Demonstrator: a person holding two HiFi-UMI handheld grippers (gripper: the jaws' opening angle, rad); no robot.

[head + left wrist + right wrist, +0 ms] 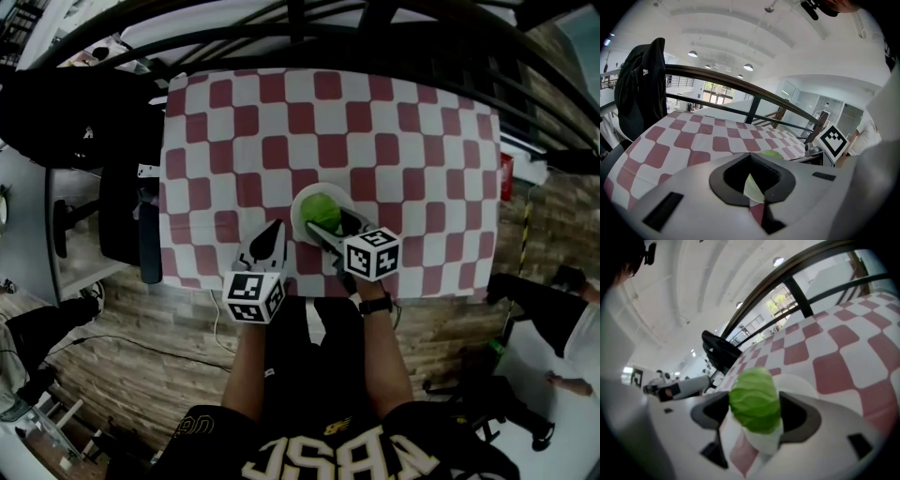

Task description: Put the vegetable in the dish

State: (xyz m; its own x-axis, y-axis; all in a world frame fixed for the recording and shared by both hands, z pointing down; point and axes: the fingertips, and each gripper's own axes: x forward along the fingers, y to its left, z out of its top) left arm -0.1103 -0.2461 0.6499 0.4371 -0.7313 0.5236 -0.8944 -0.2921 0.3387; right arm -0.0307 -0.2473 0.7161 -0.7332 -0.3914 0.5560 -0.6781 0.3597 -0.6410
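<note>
"Holding the vegetable (754, 401) pinched in my right gripper (330, 223), directly over the dish (302, 199). I can't tell whether it touches the dish floor."

"What might spoil it?"

"It's round. Released high or tilted, it could roll over the dish's low rim onto the checked cloth (412, 141). My left gripper (274, 230), jaws together and empty, sits just left of the dish, and a nudge from it would shift the dish."

"Room?"

"Open cloth beyond and right of the dish. The table edge is near on my side of it."
</note>
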